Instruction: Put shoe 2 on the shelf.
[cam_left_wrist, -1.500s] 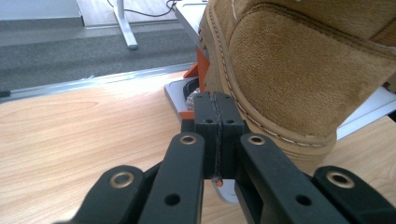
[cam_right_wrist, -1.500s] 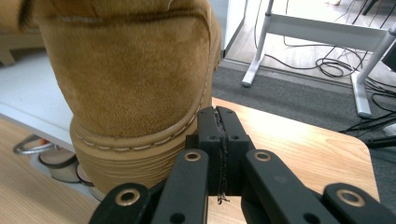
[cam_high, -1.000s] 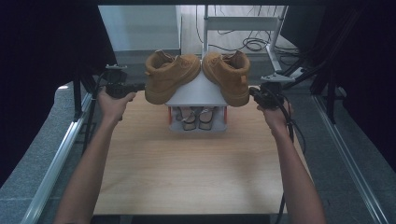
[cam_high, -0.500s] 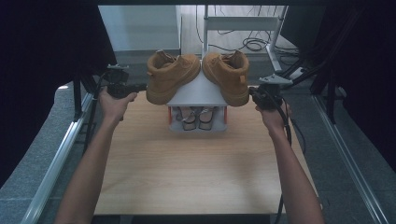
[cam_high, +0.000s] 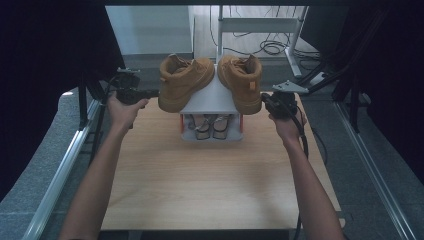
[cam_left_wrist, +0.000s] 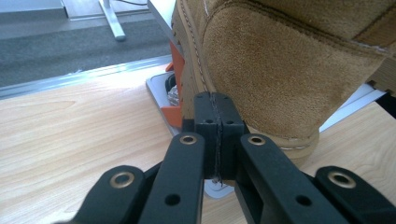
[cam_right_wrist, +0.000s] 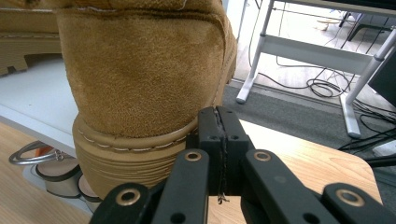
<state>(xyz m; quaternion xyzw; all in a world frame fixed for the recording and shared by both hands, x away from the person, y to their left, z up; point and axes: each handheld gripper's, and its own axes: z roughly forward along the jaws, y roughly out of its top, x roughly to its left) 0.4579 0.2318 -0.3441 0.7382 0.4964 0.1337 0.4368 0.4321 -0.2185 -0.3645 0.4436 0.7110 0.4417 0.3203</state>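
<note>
Atop rack (cam_high: 210, 97), boots (cam_high: 182, 82) toes inward

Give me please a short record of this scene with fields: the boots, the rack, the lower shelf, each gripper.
boots: two tan boots, left boot and right boot, on top of the rack, toes angled toward each other
rack: small white shoe rack on the wooden table
lower shelf: a pair of smaller shoes
left gripper: shut, at the left boot's heel
right gripper: shut, at the right boot's heel
</note>
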